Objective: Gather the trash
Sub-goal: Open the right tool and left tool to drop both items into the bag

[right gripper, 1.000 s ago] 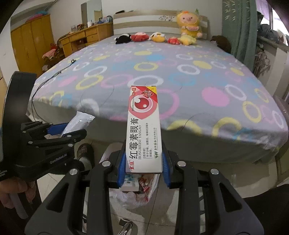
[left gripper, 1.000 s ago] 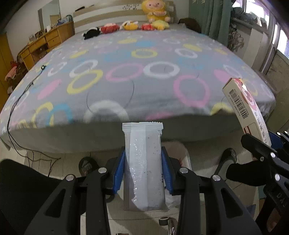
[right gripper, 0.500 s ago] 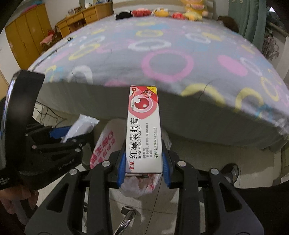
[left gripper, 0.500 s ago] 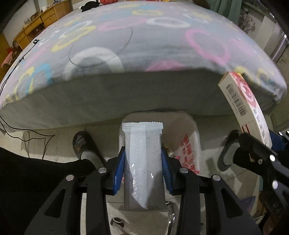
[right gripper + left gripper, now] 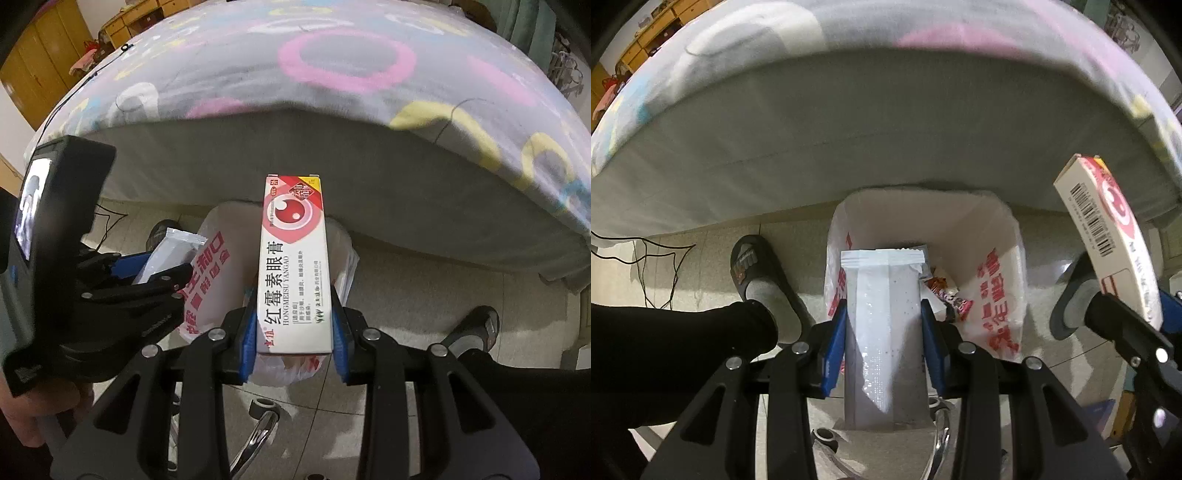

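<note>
My left gripper is shut on a silvery white snack wrapper, held upright over a trash bin lined with a white plastic bag with red print. Several wrappers lie inside the bin. My right gripper is shut on a white and red ointment box above the same bin's bag. The box also shows at the right of the left wrist view. The left gripper with its wrapper appears at the left of the right wrist view.
The bin stands on a tiled floor against the foot of a bed with a grey ring-patterned cover. A person's slippered feet flank the bin. Black cables lie on the floor at left. A chair's chrome base is below.
Both grippers have come down and tilted downward toward the bin, each keeping hold of its item. The bed top has slid out of view and the bin's inside now shows.
</note>
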